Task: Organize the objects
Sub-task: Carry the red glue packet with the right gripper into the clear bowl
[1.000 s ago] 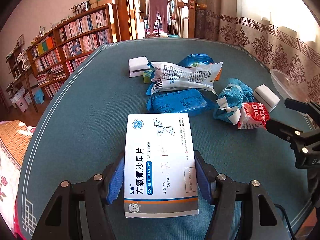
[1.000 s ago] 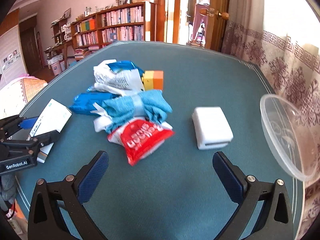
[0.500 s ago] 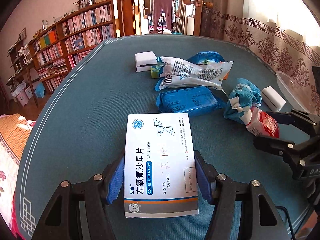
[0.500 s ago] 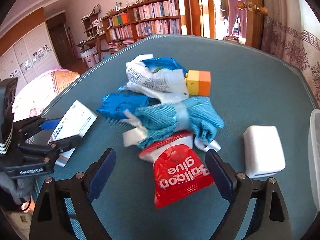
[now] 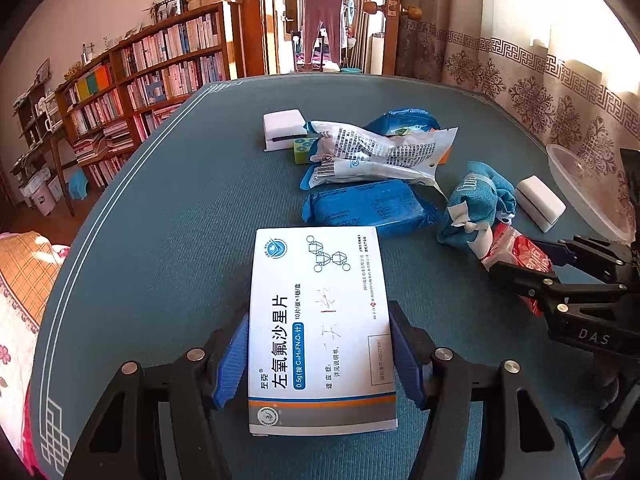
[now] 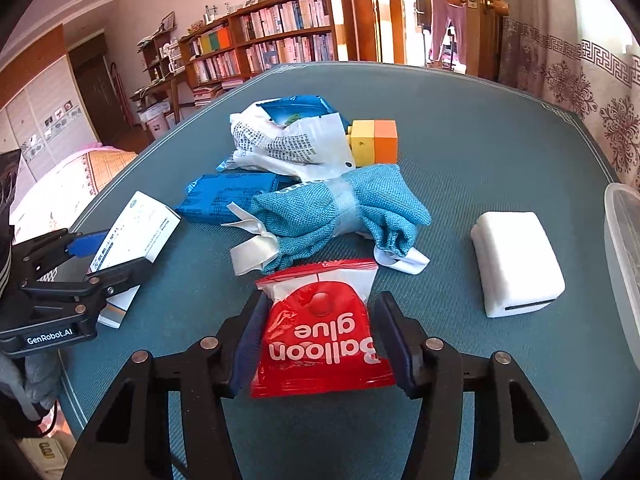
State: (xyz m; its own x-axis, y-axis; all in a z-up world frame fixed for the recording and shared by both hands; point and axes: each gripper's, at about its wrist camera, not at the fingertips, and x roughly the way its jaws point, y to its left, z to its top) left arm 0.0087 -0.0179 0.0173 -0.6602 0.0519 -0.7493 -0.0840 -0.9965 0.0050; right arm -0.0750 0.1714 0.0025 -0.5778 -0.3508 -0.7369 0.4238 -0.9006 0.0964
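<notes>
Teal table cloth (image 6: 480,140) with thin white border lines; white medicine box (image 5: 320,320) with blue print and an orange-and-grey stripe at one end; red balloon glue packet (image 6: 320,332) with white lettering and a white top. Teal woven cloth bundle (image 6: 340,208) tied with white ribbon, blue wrapped pack (image 5: 364,208), white bag (image 6: 288,144) with black text, yellow-and-orange block (image 6: 374,142) (green face in the left wrist view). Two plain white boxes (image 6: 516,260) (image 5: 282,128), clear plastic container (image 5: 580,188), and black grippers with blue pads (image 5: 228,356).

On the table (image 6: 480,128), the glue packet (image 6: 320,332) lies before the cloth bundle (image 6: 340,208); medicine box (image 6: 134,232) left, foam block (image 6: 516,256) right.
</notes>
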